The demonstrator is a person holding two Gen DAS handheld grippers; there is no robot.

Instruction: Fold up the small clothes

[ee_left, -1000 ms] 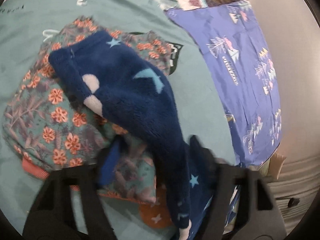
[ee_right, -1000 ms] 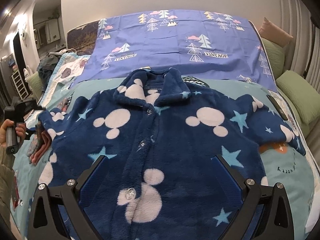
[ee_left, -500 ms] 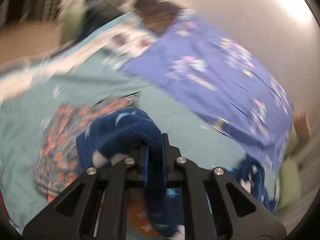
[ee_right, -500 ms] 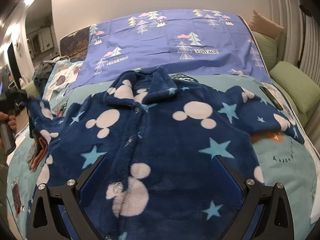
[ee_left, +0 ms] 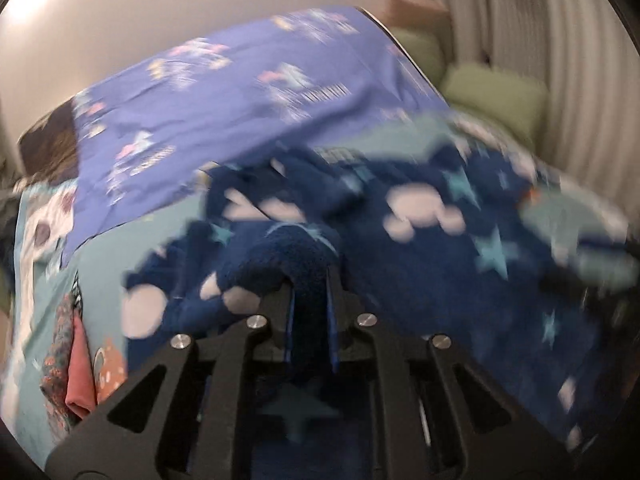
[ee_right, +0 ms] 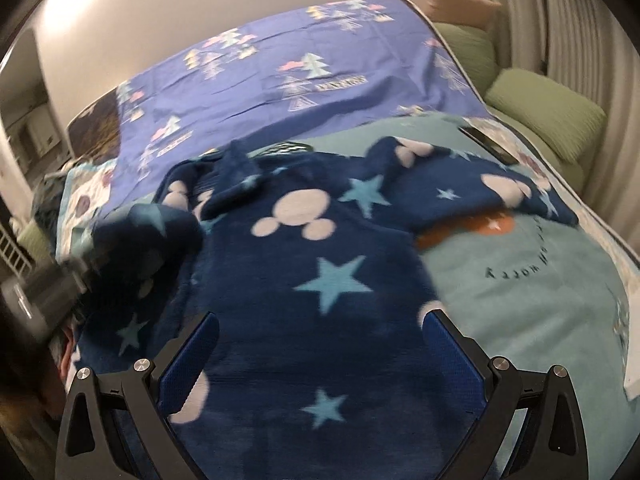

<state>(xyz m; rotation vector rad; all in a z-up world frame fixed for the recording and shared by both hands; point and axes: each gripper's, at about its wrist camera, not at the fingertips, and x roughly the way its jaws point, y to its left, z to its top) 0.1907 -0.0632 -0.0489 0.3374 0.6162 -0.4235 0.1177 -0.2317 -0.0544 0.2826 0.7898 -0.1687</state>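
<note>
A navy fleece jacket (ee_right: 320, 280) with stars and pale mouse heads lies front up on the teal blanket (ee_right: 520, 300). My left gripper (ee_left: 310, 280) pinches the jacket's left sleeve (ee_left: 288, 252) between its pads, and its jaws are opening slightly with the fleece still between them. The sleeve is lifted and bent over the jacket's body (ee_left: 420, 248). In the right wrist view that raised sleeve (ee_right: 148, 236) and the left gripper (ee_right: 44, 292) show as a blur at the left. My right gripper (ee_right: 320, 320) hovers open above the jacket's lower front, holding nothing.
A purple sheet (ee_right: 300, 80) with tree prints covers the far half of the bed. Green pillows (ee_right: 548, 116) lie by the wall at the right. Folded floral clothes (ee_left: 64, 352) sit at the left edge. A dark flat object (ee_right: 486, 144) lies near the right sleeve.
My left gripper closed on the sleeve over the floral pile, rolled, and swung it up and across onto the jacket. The right gripper drifted and tilted slightly, still open.
</note>
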